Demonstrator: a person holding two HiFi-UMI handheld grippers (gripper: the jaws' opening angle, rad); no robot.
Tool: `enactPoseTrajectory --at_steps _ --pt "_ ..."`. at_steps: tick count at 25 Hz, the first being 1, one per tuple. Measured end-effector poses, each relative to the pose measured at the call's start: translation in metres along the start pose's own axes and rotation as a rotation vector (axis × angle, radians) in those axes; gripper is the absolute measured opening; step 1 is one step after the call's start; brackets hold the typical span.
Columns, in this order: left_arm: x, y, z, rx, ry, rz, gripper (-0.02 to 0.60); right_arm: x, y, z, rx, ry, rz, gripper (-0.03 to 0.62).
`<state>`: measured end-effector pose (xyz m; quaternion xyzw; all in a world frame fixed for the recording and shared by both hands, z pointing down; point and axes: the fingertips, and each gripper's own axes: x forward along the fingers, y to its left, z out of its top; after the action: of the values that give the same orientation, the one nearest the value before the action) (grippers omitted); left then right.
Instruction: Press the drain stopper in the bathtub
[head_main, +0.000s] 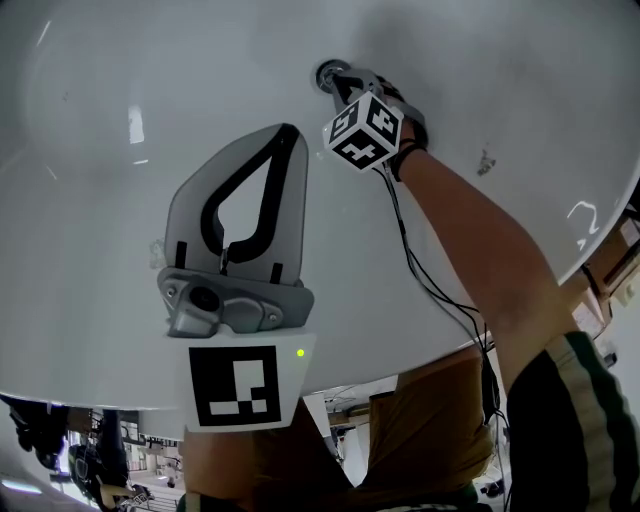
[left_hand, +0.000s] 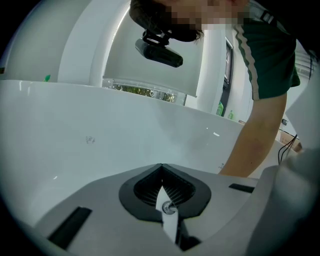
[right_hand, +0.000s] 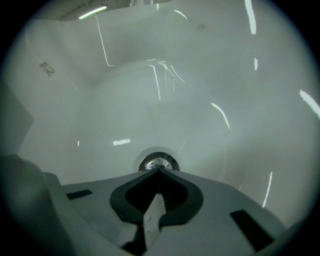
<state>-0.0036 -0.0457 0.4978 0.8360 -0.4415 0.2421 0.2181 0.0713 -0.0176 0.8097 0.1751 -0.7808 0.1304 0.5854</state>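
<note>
Bathtub (head_main: 90, 200) white; drain stopper (right_hand: 156, 161) silver. Left gripper (head_main: 288, 132) grey and black; marker cube (head_main: 362, 130) black-and-white squares. Sleeve (head_main: 580, 430), lower right: dark green, pale stripes.

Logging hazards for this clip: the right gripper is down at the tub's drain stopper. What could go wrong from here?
1. The right gripper, jaws together, meets the stopper at its near rim rather than its middle. A push there may slide off the shiny metal onto the tub.
2. The cable hangs loose beside the arm into the tub. It might snag or tug during the press.
</note>
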Motion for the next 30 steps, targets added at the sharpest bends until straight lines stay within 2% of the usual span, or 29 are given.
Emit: enactPoseTrajectory --at_steps 9,15,20,30 --pt "0.004 0.0 -0.006 -0.001 0.043 0.008 0.009 -0.007 -0.005 0.001 -0.054 -0.004 0.033 0.011" --pt "-0.003 -0.002 0.004 0.026 0.066 0.007 0.009 -0.04 -0.009 0.008 0.089 -0.05 0.101 0.011" --pt "-0.012 -0.001 0.027 -0.01 0.065 0.014 0.009 -0.081 -0.027 0.03 0.21 -0.094 0.089 0.011" --pt "-0.04 -0.014 0.092 0.0 0.038 0.007 0.009 -0.183 -0.036 0.06 0.32 -0.186 0.06 0.011"
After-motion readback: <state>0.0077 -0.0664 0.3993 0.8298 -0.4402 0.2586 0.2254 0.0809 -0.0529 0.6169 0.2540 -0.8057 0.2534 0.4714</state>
